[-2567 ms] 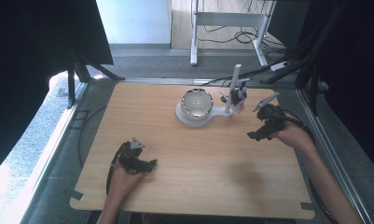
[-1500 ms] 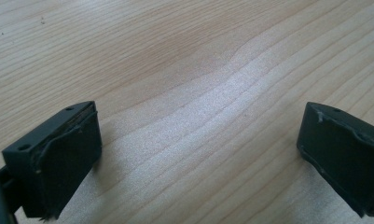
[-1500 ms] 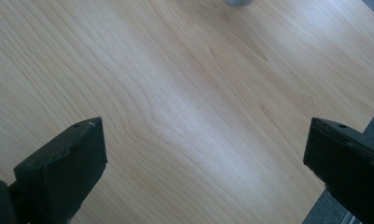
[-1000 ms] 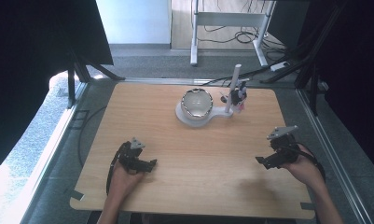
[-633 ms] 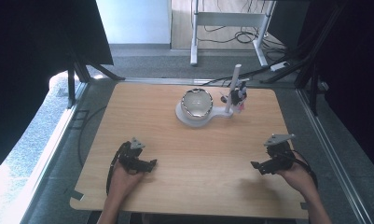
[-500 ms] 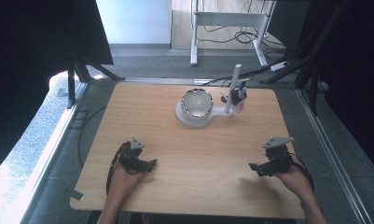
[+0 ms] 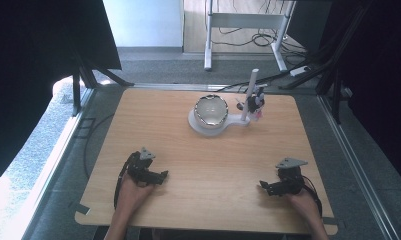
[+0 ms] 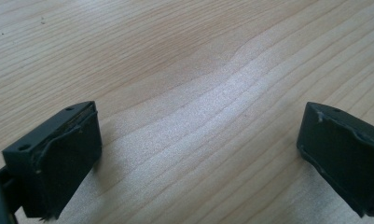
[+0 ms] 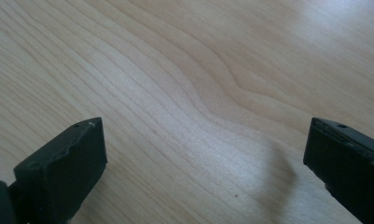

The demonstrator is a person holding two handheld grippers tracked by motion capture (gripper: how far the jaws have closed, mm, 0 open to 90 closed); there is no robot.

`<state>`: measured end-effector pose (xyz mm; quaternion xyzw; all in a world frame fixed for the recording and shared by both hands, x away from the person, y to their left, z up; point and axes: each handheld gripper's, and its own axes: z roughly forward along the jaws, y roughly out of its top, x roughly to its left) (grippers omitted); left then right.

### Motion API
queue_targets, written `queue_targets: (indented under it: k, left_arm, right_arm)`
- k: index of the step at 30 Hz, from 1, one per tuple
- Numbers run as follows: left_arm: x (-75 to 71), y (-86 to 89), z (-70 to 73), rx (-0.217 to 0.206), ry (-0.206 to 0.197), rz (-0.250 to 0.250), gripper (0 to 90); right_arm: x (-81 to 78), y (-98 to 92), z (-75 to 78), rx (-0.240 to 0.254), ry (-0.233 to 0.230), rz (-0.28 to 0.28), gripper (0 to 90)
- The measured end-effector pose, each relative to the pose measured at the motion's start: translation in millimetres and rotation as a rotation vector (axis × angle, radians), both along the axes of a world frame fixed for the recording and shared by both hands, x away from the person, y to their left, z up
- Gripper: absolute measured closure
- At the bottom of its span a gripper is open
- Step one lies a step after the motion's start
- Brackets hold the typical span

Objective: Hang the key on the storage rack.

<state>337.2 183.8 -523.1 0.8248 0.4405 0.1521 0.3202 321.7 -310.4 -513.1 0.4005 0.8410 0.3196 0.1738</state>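
Your left gripper (image 7: 160, 175) rests on the pale wooden tabletop (image 7: 198, 165) near its front left, jaws spread wide with nothing between them; in the left gripper view those two black jaws stand far apart over bare wood grain. Your right gripper (image 7: 264, 187) lies near the front right of the tabletop, released as well, and the right gripper view shows its jaws well apart with only wood between them. Each gripper carries a grey three-cornered plate on top, and both point inward toward the middle of the tabletop. Well apart from both, toward the far edge, a shiny round metal bowl (image 7: 211, 110) sits on a white flat base (image 7: 204, 126). Just beside the bowl, at its right, a white upright post (image 7: 249, 95) rises from that base, with a small dark fitting (image 7: 256, 100) clamped to it.
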Motion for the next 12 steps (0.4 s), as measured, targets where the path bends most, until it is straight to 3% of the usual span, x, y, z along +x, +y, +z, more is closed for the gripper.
queue_targets:
  k: [3, 12]
  left_arm:
    - [0.0, 0.0, 0.0, 0.0, 0.0, 0.0, 0.0]
    - [-0.2, -0.1, -0.1, -0.001, 0.0, 0.0, 0.0]
  right_arm:
    - [-0.5, 0.5, -7.0, 0.048, 0.004, -0.013, 0.0]
    - [-2.9, 1.5, -7.2, 0.047, 0.001, -0.039, 0.0]
